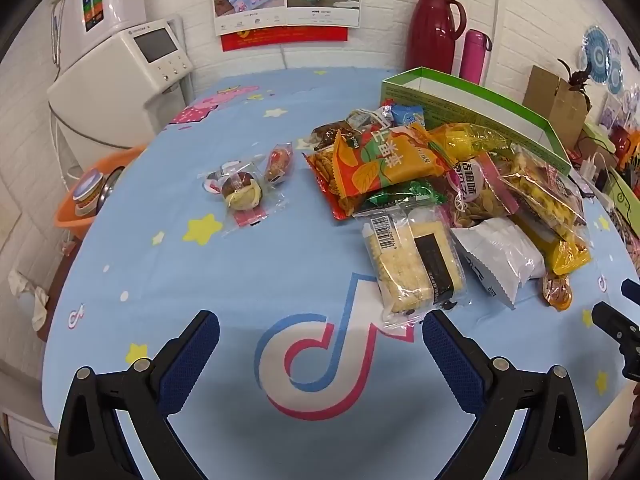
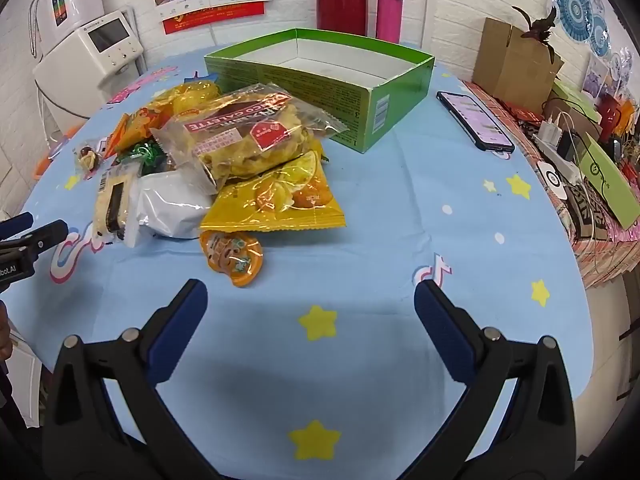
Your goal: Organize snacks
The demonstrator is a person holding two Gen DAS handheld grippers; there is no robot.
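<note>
A pile of snack packets [image 1: 436,184] lies on the blue cartoon tablecloth, in front of an open green cardboard box [image 2: 384,80] with nothing visible inside. A clear cracker packet [image 1: 416,260] is nearest my left gripper [image 1: 320,328], which hovers open over the cloth just short of it. Two small wrapped sweets [image 1: 244,190] lie apart to the left. My right gripper [image 2: 310,296] is open and holds nothing. A small orange jelly cup [image 2: 232,258] and a yellow packet [image 2: 280,204] lie just ahead of its left finger. The left gripper's fingertips [image 2: 40,234] show at the right view's left edge.
A phone [image 2: 474,120] lies right of the green box. A red flask [image 1: 434,28] and pink bottle [image 1: 474,54] stand against the back wall. A brown carton [image 2: 512,60], chargers and papers crowd the right side. A white machine [image 1: 120,88] and orange basin [image 1: 96,196] sit left.
</note>
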